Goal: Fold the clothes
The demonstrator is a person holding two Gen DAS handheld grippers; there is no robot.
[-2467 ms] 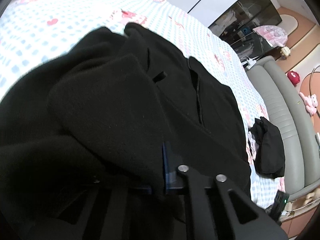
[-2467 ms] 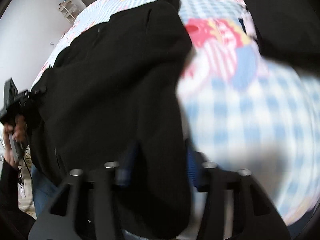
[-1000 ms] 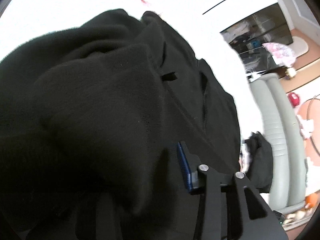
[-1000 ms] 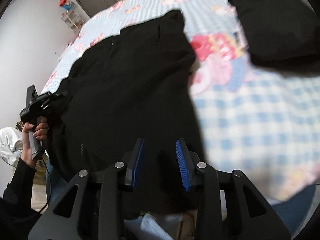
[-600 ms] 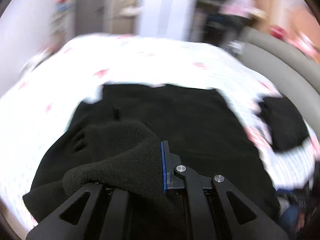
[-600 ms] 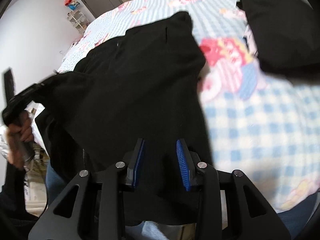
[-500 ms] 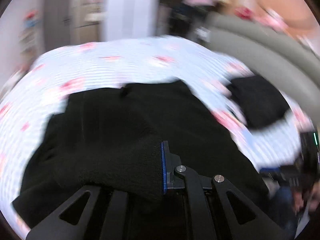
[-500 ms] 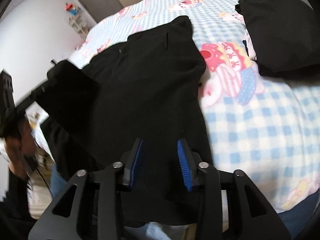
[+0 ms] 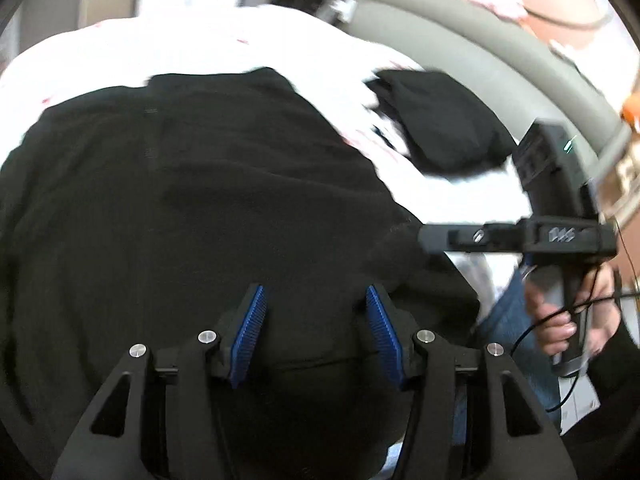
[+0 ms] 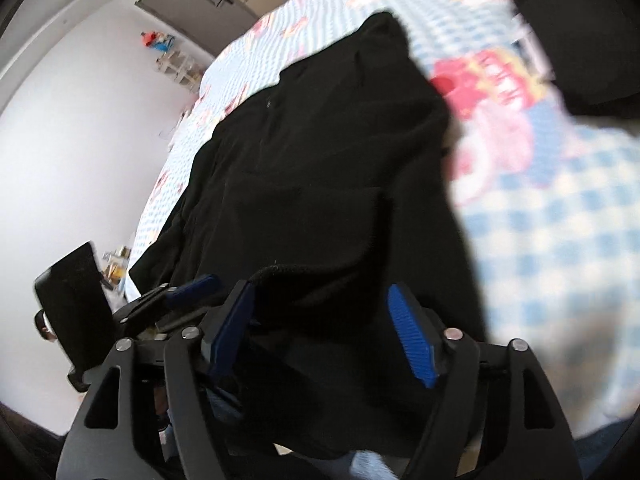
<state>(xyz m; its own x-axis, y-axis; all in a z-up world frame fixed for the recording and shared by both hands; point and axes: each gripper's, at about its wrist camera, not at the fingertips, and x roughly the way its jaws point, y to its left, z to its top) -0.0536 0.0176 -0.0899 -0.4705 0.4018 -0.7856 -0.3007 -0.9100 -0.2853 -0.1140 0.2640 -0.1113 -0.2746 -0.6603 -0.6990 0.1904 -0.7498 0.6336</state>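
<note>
Fleece garment (image 9: 192,200), black, spread across the bed (image 10: 560,216) on a blue checked cartoon-print sheet; it takes up most of both views. One flap looks doubled over the body near your edge, so you read as mid-fold, though the blur leaves the layers unclear.

Second black garment (image 9: 440,120), already a compact bundle, sits just beside it toward the grey padded bed edge (image 9: 480,52). Likely parked there to keep the working area free.

Left tongs (image 9: 316,332): released, blue pads spread wide, hovering over the near hem, gripping nothing.

Right tongs (image 10: 320,324): also spread; a ridge of fleece hem lies between the pads but is not pinched.

Your two tools crowd the same near edge, and each shows in the other's view. Loose cable at your right hand (image 9: 560,320) hangs near the cloth; mind a snag.
</note>
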